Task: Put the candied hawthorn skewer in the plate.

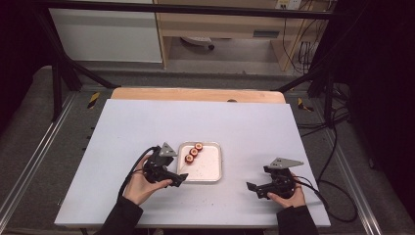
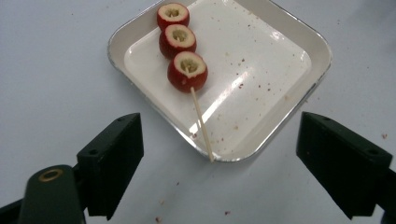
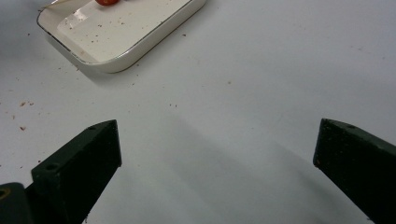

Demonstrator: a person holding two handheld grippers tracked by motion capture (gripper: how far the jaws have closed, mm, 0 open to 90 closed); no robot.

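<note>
Skewer of three hollowed red fruits (image 2: pixel 182 58) lying in a shallow white tray (image 2: pixel 261 56) at mid-table (image 1: pixel 147 127), its bare stick (image 2: pixel 201 123) resting across the tray's near rim. The left gripper (image 2: pixel 219 154) hangs just short of that stick end, jaws spread wide with nothing between them; the right gripper (image 3: pixel 217 154) sits well apart over bare tabletop, jaws likewise spread and empty. The skewer looks light; the stick appears thin, stiff and liable to snap or roll if pinched hard. The fruits seem soft and possibly sticky, easily bruised. The bare stick near the rim is the likeliest place to grasp, gently and squarely.
</note>
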